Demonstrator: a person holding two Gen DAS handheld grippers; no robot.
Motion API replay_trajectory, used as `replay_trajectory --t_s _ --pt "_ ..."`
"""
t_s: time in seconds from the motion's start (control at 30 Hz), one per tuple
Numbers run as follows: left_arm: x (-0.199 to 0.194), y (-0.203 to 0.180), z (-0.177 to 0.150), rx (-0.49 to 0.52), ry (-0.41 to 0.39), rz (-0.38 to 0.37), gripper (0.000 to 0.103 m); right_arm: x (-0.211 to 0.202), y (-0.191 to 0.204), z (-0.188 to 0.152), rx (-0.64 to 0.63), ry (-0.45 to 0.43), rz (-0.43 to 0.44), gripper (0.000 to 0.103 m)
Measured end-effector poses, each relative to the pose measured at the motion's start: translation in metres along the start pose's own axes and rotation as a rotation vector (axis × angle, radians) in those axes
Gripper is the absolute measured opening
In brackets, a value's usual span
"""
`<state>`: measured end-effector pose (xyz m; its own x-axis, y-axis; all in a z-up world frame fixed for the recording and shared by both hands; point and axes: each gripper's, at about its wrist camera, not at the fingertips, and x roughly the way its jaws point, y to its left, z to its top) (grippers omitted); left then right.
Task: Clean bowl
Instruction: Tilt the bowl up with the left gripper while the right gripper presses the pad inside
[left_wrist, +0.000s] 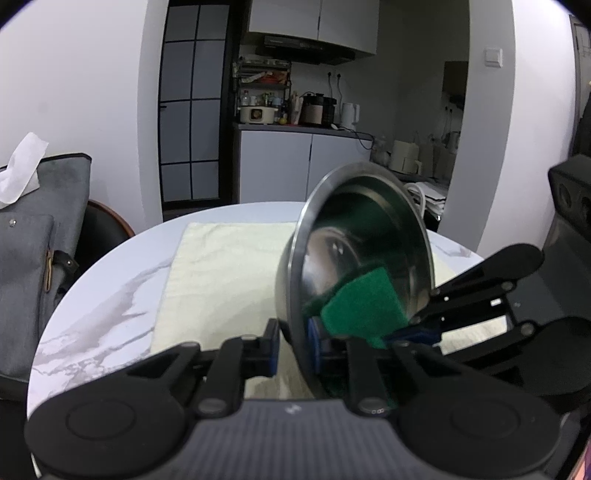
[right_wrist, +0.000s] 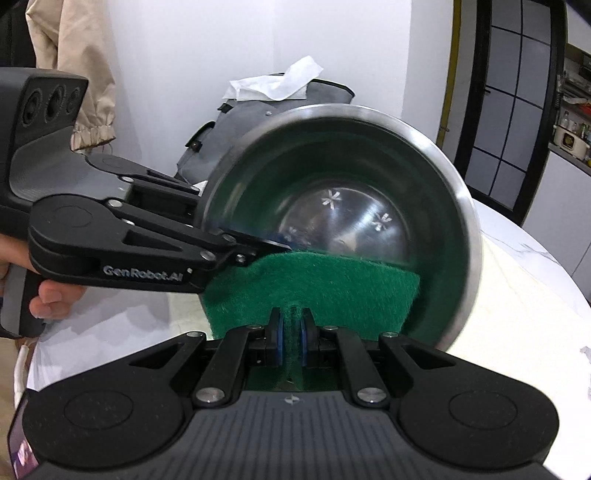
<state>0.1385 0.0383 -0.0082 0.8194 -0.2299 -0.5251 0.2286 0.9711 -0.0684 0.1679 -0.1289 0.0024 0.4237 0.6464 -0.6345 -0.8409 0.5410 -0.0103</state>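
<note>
Clearly left gripper (left_wrist: 293, 345) pinches tilted bowl (left_wrist: 354, 236) rim; only right view shows right gripper (right_wrist: 291, 328) pinching green pad (right_wrist: 314, 288).

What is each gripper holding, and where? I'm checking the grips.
The left gripper holds the steel bowl by its rim. The right gripper pinches the green scouring pad at its near edge.

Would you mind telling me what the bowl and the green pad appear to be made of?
The bowl looks like stainless steel with a polished finish: it mirrors the room lights and the pad's green. The pad looks like coarse synthetic scouring fibre, matte and fuzzy at its edges, though the exact fibre is unclear.
</note>
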Motion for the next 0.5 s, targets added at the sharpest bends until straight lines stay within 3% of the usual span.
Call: replay_trajectory --t_s 0.3,0.5 --pt "0.0009 -0.0022 -0.0003 0.011 -0.003 0.005 0.016 -0.0022 0.0069 0.0052 -0.027 -0.039 0.033 0.010" --pt "0.0025 0.0010 -0.0004 0.016 0.000 0.023 0.011 0.0010 0.0046 0.0001 -0.026 -0.012 0.038 0.010"
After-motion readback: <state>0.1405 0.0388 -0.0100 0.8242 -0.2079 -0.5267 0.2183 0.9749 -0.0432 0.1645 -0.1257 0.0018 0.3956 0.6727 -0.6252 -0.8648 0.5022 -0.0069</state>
